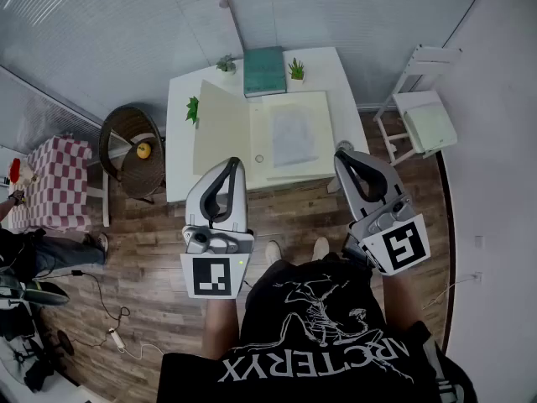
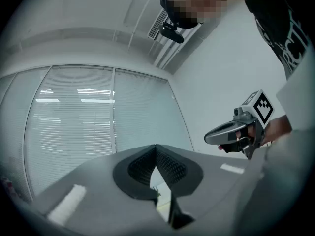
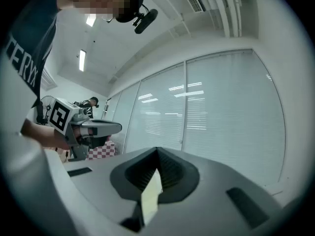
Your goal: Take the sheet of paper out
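Your left grey gripper [image 1: 232, 164] and right grey gripper [image 1: 344, 154] are clenched, empty.
White paper sheet [image 1: 292, 137] lies in open cream folder [image 1: 222, 124], far table [image 1: 179, 91].

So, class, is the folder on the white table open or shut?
Open: in the head view the folder lies spread in two halves, with the sheet of paper showing on its right half.

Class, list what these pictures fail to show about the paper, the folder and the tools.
Marks on the sheet of paper: head view, too small and faint to read.
The folder: tool views, almost hidden behind the left tool and right tool bodies.
Title of the green book: head view, too small.
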Motion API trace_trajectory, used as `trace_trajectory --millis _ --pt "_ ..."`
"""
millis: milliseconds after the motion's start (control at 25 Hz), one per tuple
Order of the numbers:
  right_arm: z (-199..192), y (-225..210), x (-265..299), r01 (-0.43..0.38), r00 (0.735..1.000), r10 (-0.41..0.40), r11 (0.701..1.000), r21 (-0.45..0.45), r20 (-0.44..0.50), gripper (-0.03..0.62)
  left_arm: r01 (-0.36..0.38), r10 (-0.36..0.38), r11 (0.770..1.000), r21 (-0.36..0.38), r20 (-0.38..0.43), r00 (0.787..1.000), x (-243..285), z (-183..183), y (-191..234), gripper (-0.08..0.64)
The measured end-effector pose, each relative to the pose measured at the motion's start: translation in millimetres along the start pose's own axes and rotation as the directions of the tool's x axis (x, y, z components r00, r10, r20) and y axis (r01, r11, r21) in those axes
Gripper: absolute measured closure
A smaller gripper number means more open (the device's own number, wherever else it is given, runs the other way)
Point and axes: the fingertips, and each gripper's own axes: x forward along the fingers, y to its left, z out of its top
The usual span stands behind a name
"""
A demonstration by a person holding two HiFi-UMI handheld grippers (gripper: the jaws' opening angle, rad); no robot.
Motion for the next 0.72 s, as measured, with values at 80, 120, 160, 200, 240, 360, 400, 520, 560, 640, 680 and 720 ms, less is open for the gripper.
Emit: trace_trajectory --millis 80,120,160,200,240,360,400,520,560,640,680,720 --pt "-2 -1 -3 -0.01 1.0 0.01 1.0 0.003 -0.003 0.581 -0.005 0.005 1.0 0.0 -0.01 1.0 0 -1 -3 0.549" --pt "-4 -2 -4 -0.014 1.0 0.014 1.0 0.004 -0.005 0.581 -0.006 0.006 1.0 0.002 -0.013 1.0 0 -1 -5 0.549" --pt "-5 -3 -4 -0.017 1.0 0.017 1.0 0.005 -0.005 0.581 -0.006 0.006 1.0 0.004 -0.013 1.0 2 -2 -7 0.549" --pt "-6 -5 -4 -0.02 1.0 0.02 1.0 0.005 -0.005 0.581 -0.006 0.006 1.0 0.004 -0.013 1.0 3 -1 -8 0.549" --pt "-6 -6 -4 -0.023 1.0 0.023 1.0 0.005 -0.004 0.581 -0.007 0.007 1.0 0.003 -0.014 1.0 5 -1 -9 0.549" --pt "-7 -12 -4 -0.029 1.0 0.029 1.0 0.009 0.003 0.581 -0.007 0.007 1.0 0.01 -0.025 1.0 10 -1 -15 0.549" --pt "-6 -15 -5 -0.031 1.0 0.031 0.999 0.01 0.006 0.581 -0.007 0.007 1.0 0.016 -0.028 1.0 12 -1 -17 0.549" --pt "-7 -22 -9 -0.035 0.999 0.035 0.999 0.003 0.014 0.581 -0.013 0.014 1.0 0.021 -0.041 0.999 16 -2 -23 0.549" --pt "-8 -25 -10 -0.036 0.999 0.036 0.999 0.002 0.017 0.581 -0.017 0.018 1.0 0.019 -0.046 0.999 18 -3 -25 0.549" --pt "-9 -31 -14 -0.04 0.999 0.039 0.999 0.01 0.023 0.581 -0.025 0.026 1.0 0.018 -0.053 0.998 21 -3 -30 0.549" --pt "-10 -34 -16 -0.041 0.999 0.04 0.999 0.015 0.025 0.581 -0.029 0.03 0.999 0.02 -0.053 0.998 23 -2 -33 0.549" --pt "-10 -38 -19 -0.042 0.999 0.041 0.999 0.019 0.027 0.581 -0.032 0.033 0.999 0.02 -0.053 0.998 25 -2 -37 0.549"
